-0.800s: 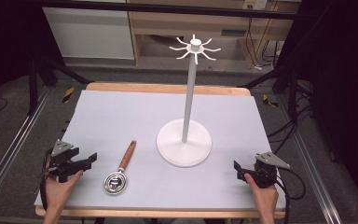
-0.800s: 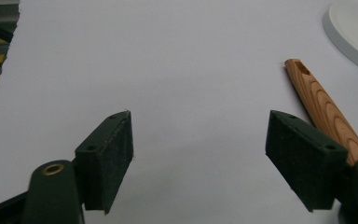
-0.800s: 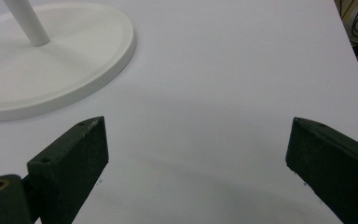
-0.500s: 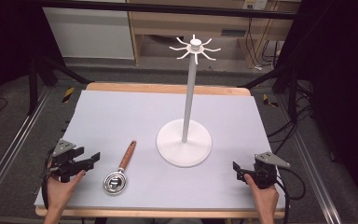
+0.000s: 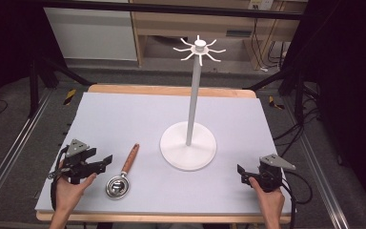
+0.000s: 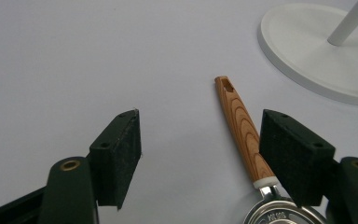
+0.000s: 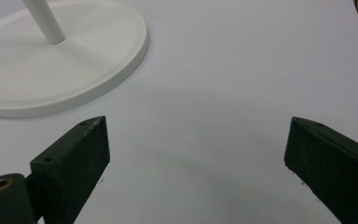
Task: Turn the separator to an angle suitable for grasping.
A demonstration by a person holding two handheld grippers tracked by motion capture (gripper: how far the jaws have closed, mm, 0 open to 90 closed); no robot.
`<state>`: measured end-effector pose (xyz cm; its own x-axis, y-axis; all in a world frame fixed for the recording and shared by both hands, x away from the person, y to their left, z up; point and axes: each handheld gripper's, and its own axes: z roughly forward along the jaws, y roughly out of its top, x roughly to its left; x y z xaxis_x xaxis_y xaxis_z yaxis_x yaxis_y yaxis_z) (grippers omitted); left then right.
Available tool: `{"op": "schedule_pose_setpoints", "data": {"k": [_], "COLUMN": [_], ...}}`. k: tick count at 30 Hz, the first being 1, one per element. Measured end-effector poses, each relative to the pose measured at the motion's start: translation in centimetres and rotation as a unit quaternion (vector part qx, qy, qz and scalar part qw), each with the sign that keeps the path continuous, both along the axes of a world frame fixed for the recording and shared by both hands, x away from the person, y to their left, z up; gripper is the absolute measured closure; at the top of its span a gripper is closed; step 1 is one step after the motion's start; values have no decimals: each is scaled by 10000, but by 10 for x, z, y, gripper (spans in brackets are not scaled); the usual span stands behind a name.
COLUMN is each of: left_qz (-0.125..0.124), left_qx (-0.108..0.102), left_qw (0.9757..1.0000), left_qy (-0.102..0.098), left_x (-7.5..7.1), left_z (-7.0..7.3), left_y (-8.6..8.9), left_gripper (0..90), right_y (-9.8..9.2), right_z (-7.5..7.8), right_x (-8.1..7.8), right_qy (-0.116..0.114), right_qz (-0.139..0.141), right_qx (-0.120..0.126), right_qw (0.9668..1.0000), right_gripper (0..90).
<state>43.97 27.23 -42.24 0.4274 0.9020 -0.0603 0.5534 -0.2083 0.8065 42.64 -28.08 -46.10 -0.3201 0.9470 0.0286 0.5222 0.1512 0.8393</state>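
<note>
While my left gripper (image 5: 106, 160) hovers with its jaws spread wide and nothing between them, the strainer (image 5: 122, 172) lies just to its right on the near left of the white mat (image 5: 124, 114). Its wooden handle (image 6: 239, 123) points away toward the far side and its steel bowl (image 5: 116, 186) sits nearest me. My judgement is that the step in hand is the pick-up, probably to hang the strainer on the white stand (image 5: 188, 143) by the slot at the handle's far end. To do that well I would shift right until the handle sits centred between the pads, come down low, and close across the wood at mid-length, leaving the slotted tip free. My right gripper (image 5: 241, 172) rests at the near right, jaws wide apart and empty, well clear of the stand's base. Stamped letters show on the steel rim, but they are too small for me to read.
</note>
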Motion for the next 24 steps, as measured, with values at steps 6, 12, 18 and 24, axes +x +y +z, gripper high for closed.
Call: {"op": "schedule_pose_setpoints", "data": {"k": [6,12,18,24], "left_qz": [-68,-168,-363,-444], "left_qx": [58,267,434,553], "left_qw": [9999,9994,9976,9961], "left_qy": [71,162,388,519], "left_x": [4,8,14,19], "left_z": [2,3,-3,-5], "left_y": [-8,-20,-37,-49], "left_gripper": [297,329,372,421], "right_y": [0,0,1,2], "right_z": [0,-1,-1,-1], "right_x": [1,2,3,3], "right_qy": [20,111,141,182], "right_qz": [-5,-3,0,24], "right_qx": [-37,-83,-97,-109], "right_qw": [10000,9999,9999,9998], "right_gripper": [72,73,73,73]}}
